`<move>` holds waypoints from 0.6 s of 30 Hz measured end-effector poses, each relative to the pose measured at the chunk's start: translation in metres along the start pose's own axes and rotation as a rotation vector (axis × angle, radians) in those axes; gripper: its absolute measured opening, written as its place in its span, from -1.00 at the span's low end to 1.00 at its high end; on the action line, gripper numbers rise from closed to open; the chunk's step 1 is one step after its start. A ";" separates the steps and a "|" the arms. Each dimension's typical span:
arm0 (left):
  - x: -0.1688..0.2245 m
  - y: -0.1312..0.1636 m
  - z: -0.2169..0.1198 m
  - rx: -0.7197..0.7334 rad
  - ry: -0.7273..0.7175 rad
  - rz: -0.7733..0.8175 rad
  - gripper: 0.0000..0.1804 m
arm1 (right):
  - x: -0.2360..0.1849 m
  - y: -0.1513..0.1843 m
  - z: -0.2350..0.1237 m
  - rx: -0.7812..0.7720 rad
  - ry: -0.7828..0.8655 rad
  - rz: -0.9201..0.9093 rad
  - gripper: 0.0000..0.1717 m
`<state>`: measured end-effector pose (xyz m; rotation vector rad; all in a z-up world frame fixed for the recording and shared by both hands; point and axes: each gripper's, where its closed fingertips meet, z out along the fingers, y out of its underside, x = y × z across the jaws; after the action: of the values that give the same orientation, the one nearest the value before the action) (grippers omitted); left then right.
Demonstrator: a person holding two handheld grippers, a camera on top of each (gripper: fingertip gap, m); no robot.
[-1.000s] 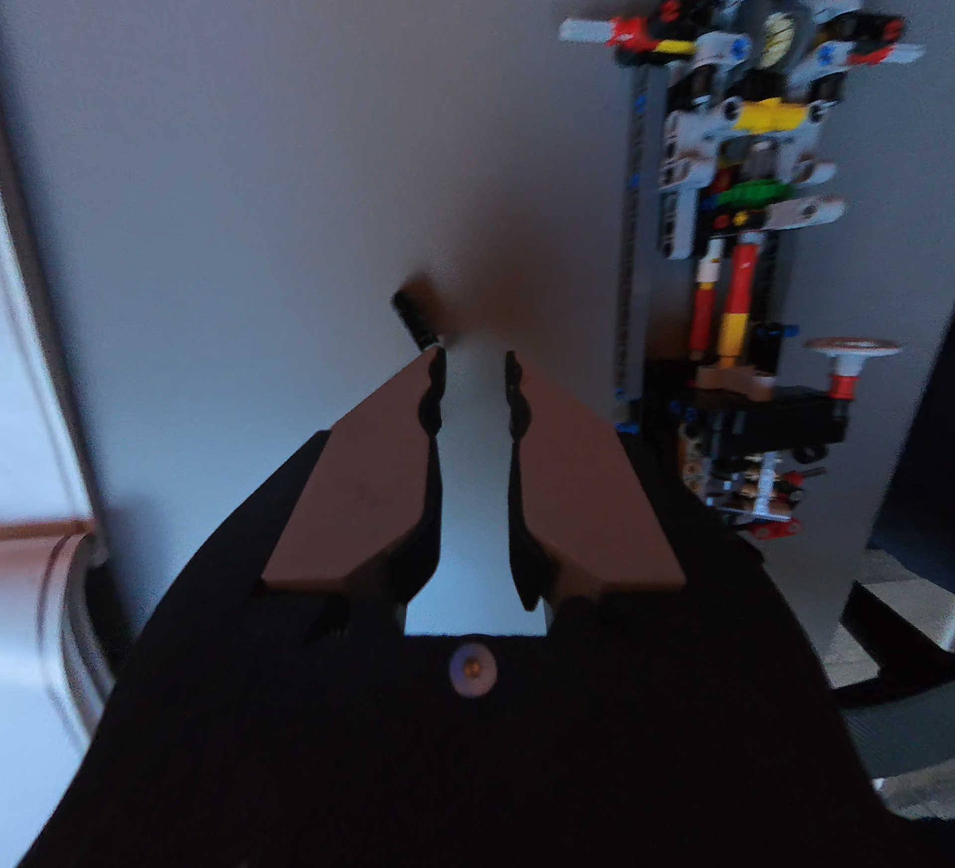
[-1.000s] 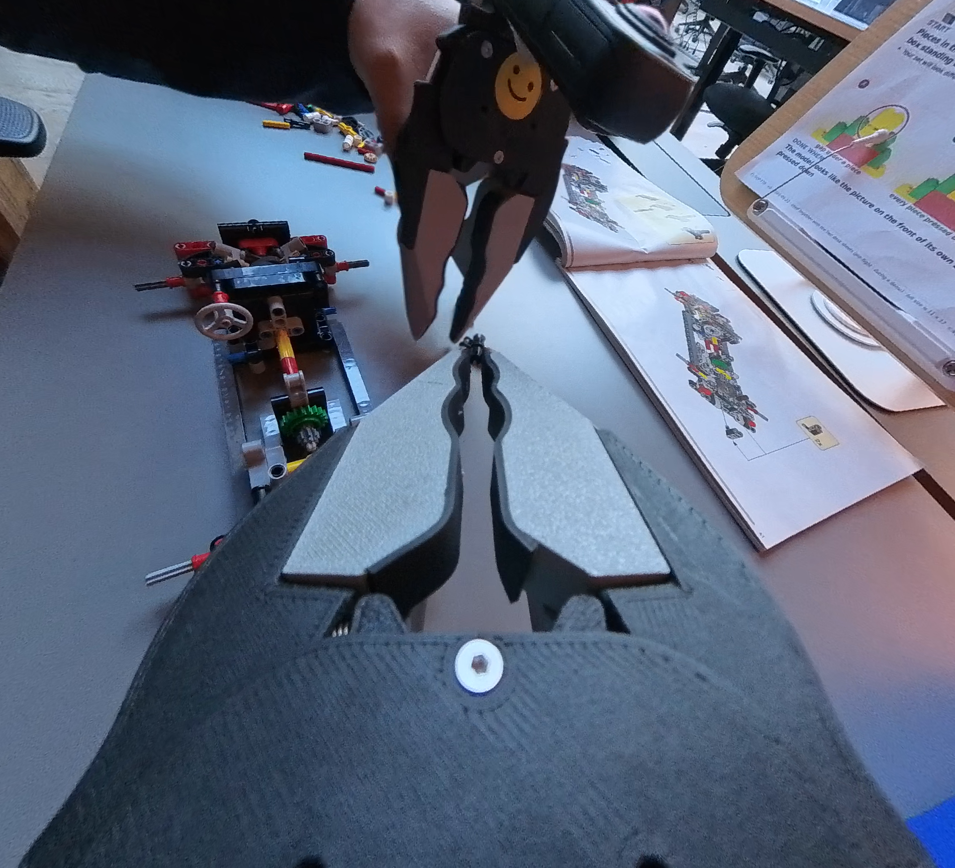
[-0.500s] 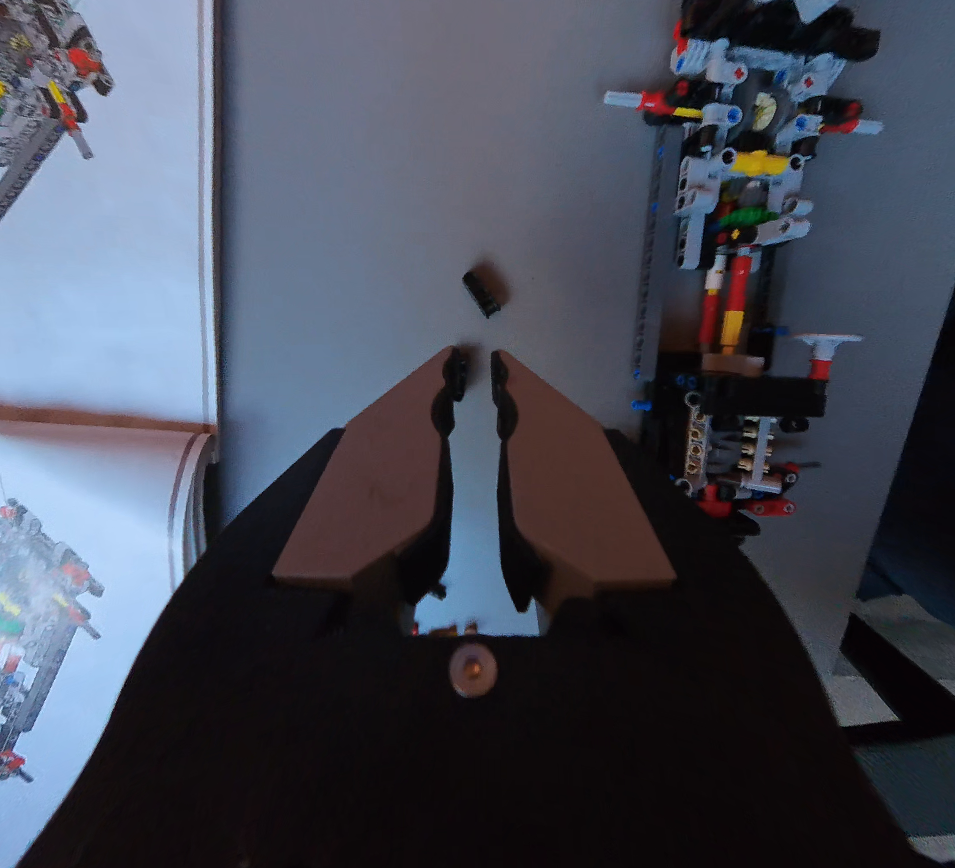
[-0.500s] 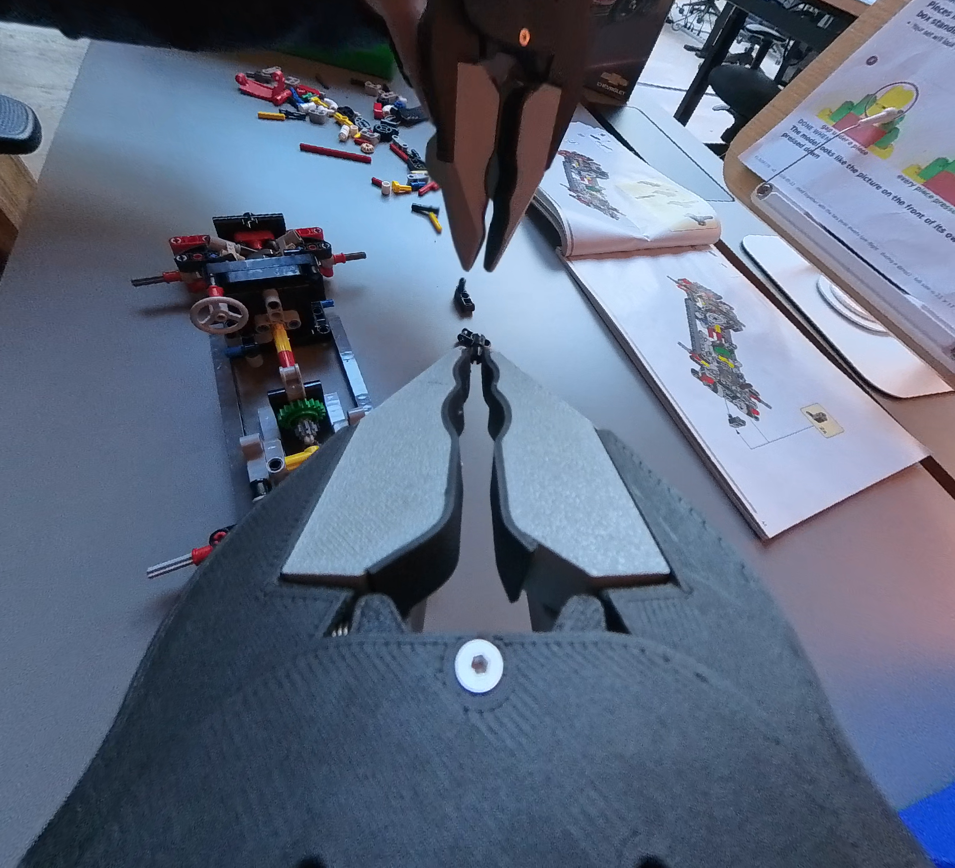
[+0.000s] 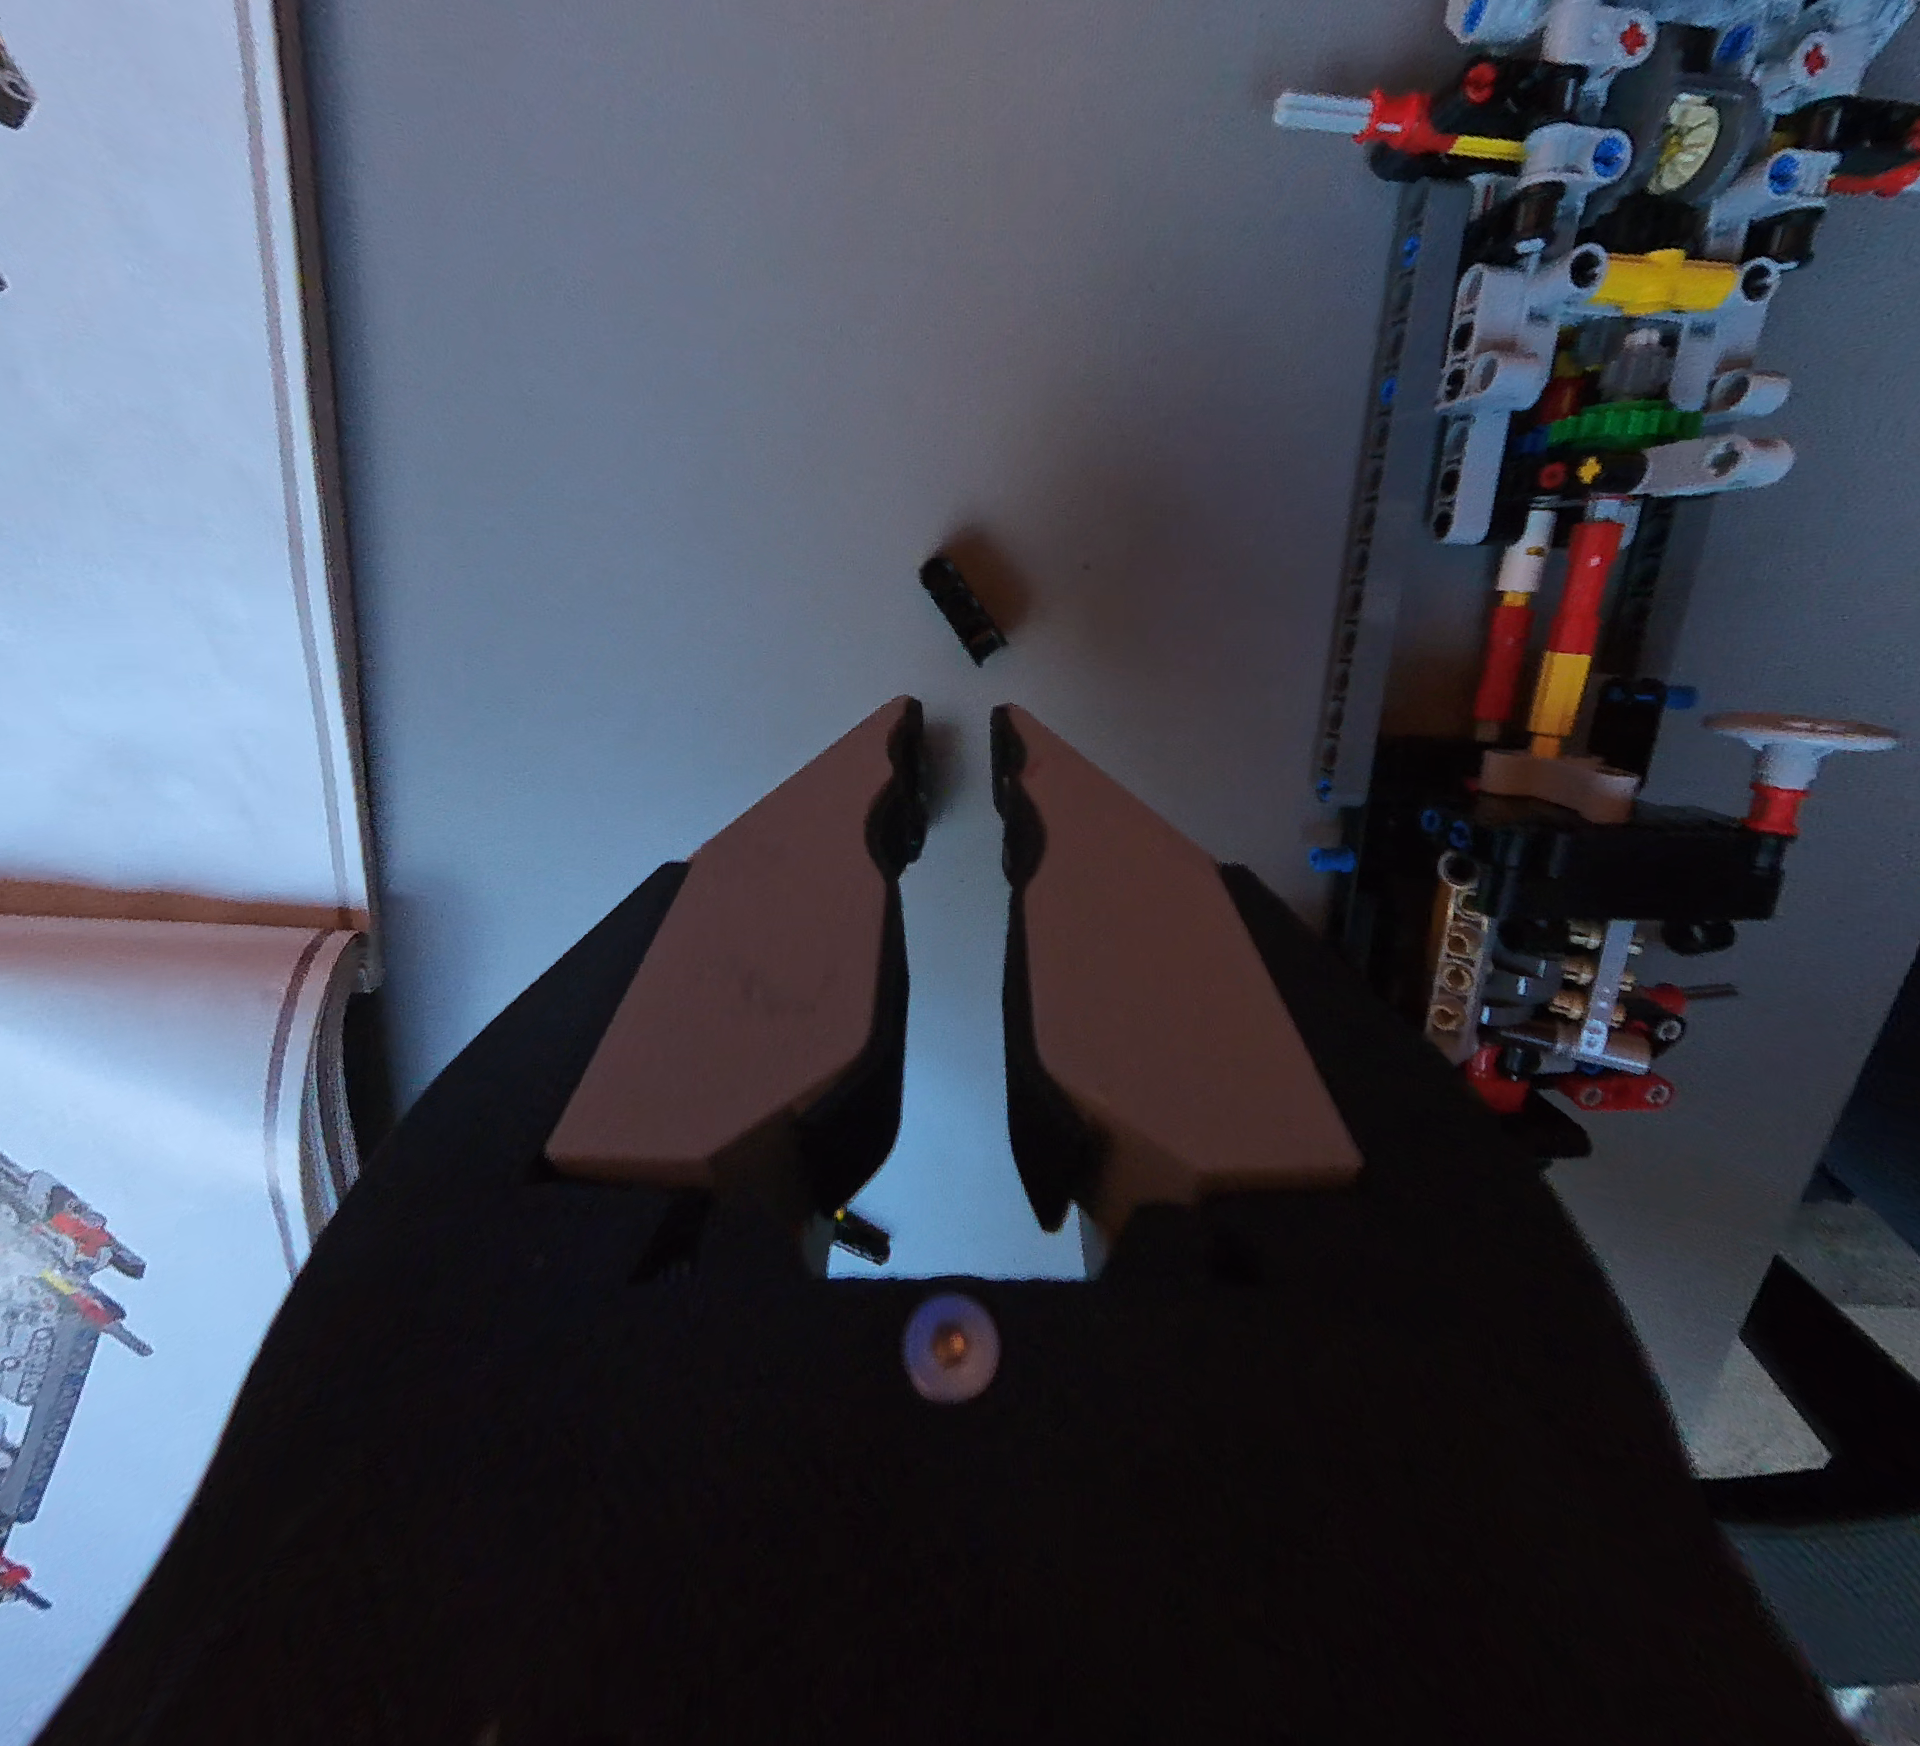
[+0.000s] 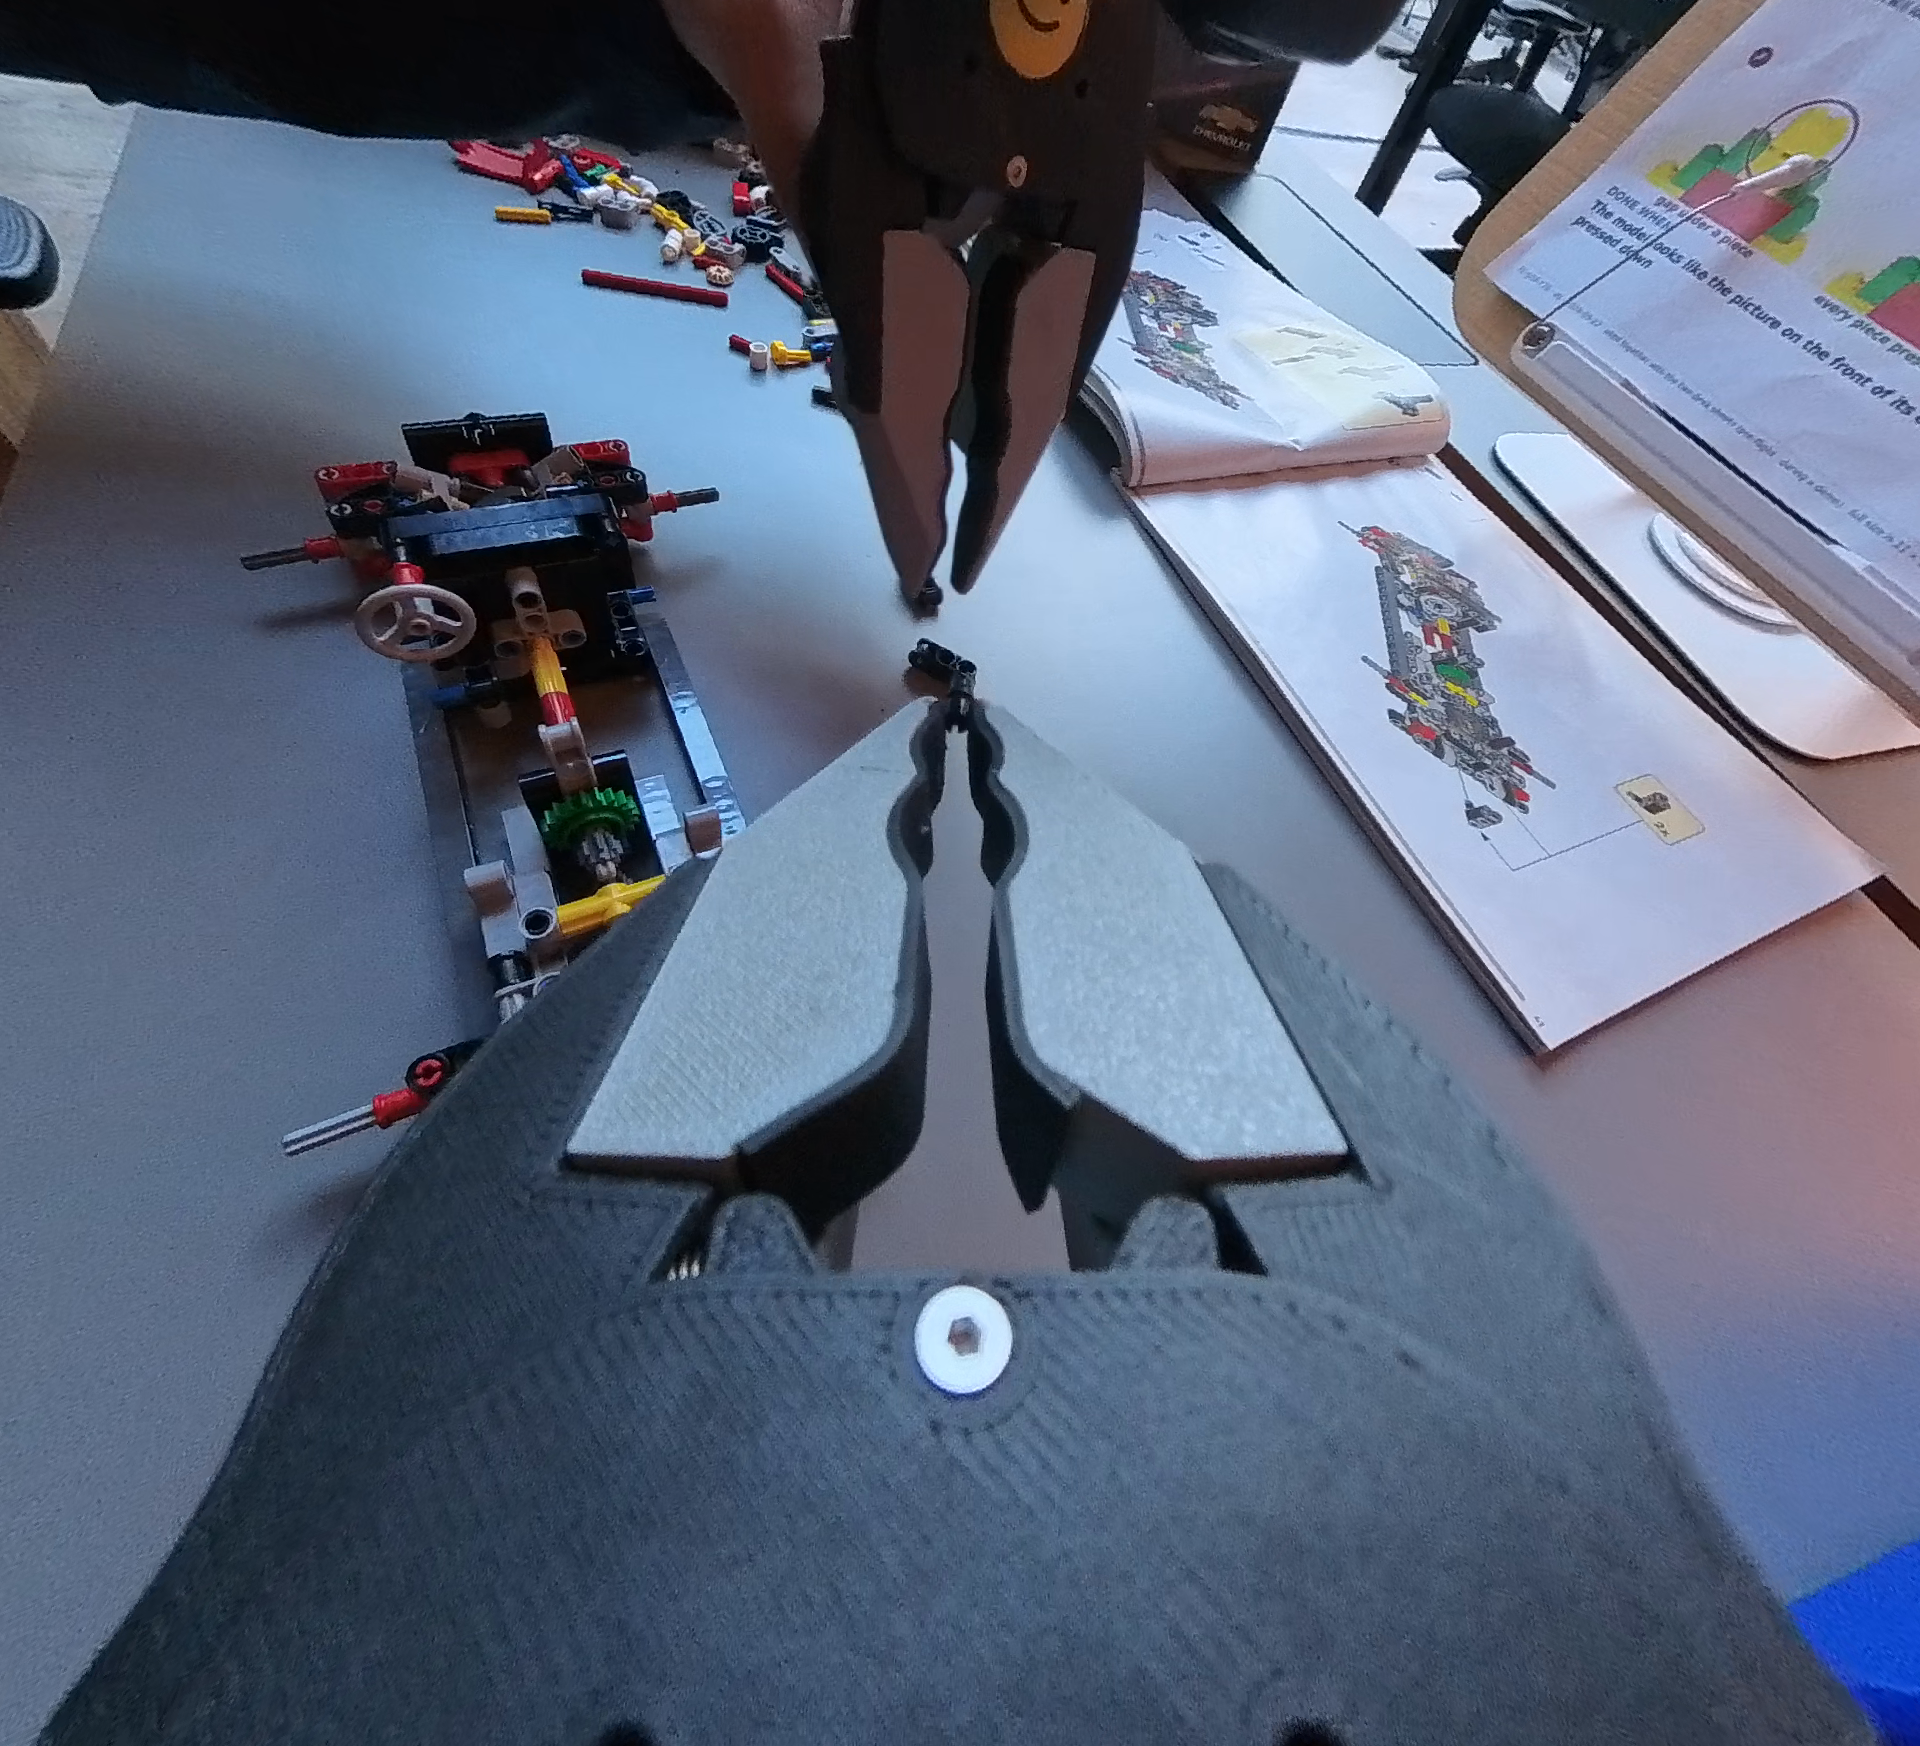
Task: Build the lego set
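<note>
The right gripper (image 6: 954, 717) pinches a small black pin (image 6: 958, 704) by its very tip, so it could slip out, while the left gripper (image 5: 954, 722), slightly open and seemingly empty, hovers with a black connector (image 5: 962, 607) at its 12 o'clock.

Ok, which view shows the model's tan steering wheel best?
Right wrist view: the steering wheel faces the camera, rim and spokes clear. The left wrist view shows it only edge-on as a thin disc at the right.
</note>
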<state>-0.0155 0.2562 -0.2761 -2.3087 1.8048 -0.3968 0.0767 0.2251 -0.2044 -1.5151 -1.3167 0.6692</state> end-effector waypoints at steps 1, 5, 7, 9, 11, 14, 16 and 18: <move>-0.002 -0.001 0.000 0.004 -0.002 -0.013 -0.88 | 0.000 0.000 0.000 -0.002 0.001 0.003 -0.98; -0.001 -0.006 0.001 0.017 0.016 -0.052 -0.86 | 0.002 0.002 0.000 -0.006 0.003 0.012 -0.98; 0.001 -0.004 0.004 0.000 0.018 -0.050 -0.85 | 0.002 0.002 0.000 -0.007 0.002 0.016 -0.98; 0.002 -0.002 0.005 -0.014 0.008 -0.040 -0.85 | 0.002 0.002 -0.001 -0.007 0.001 0.017 -0.98; 0.002 0.001 0.006 -0.023 0.003 -0.038 -0.86 | 0.002 0.002 -0.001 -0.006 0.000 0.017 -0.98; 0.004 0.002 0.005 -0.023 0.016 -0.043 -0.87 | 0.002 0.002 -0.001 -0.008 -0.001 0.017 -0.98; 0.005 0.002 0.007 -0.026 0.024 -0.044 -0.87 | 0.002 0.002 0.000 -0.008 -0.002 0.017 -0.98; 0.007 0.001 0.011 -0.034 0.034 -0.038 -0.87 | 0.002 0.002 0.000 -0.009 -0.002 0.017 -0.98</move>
<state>-0.0116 0.2486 -0.2857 -2.3767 1.7987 -0.4171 0.0783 0.2268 -0.2061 -1.5346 -1.3114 0.6762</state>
